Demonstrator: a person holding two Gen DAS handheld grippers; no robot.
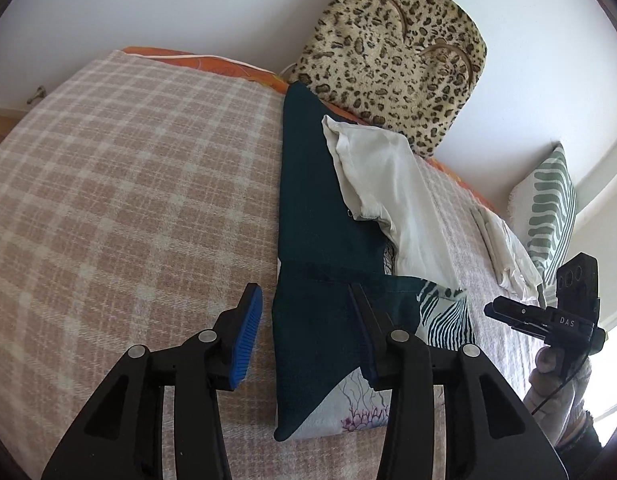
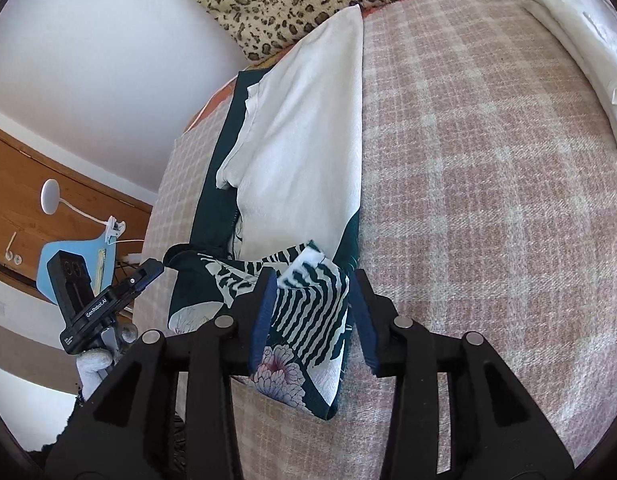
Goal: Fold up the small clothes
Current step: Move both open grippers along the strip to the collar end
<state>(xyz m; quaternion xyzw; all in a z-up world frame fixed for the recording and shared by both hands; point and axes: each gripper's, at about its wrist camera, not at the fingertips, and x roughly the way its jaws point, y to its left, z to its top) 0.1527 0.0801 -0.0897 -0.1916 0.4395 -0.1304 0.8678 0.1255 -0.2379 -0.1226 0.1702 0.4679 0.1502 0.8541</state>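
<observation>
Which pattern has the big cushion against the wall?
Leopard print on the cushion, clearest in the left wrist view.
</observation>
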